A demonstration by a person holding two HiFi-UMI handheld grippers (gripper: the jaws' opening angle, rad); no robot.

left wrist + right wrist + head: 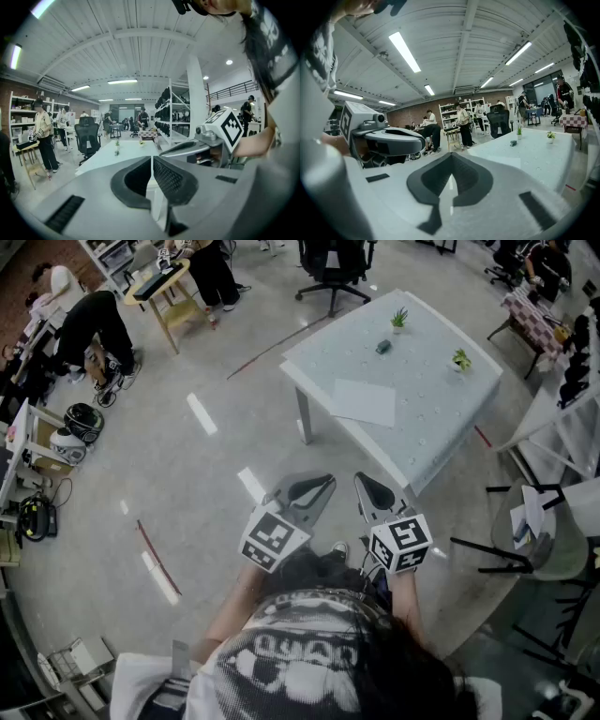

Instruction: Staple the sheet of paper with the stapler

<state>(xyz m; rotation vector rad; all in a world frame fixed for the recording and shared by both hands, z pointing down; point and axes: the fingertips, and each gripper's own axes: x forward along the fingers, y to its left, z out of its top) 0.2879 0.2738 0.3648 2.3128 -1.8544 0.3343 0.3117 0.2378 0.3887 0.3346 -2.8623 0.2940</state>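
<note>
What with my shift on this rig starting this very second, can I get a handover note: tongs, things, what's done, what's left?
Left tongs: shut, empty, held out in front of the person, short of the table.
Right tongs: shut, empty, beside the left.
Sheet of paper: flat on the table, toward its near side.
Stapler: small and dark, farther back on the table, apart from the sheet, between two small plants.
Done: nothing that shows; neither thing is touched.
Left: step up to the table, take the stapler, bring it to the sheet and staple.
</note>
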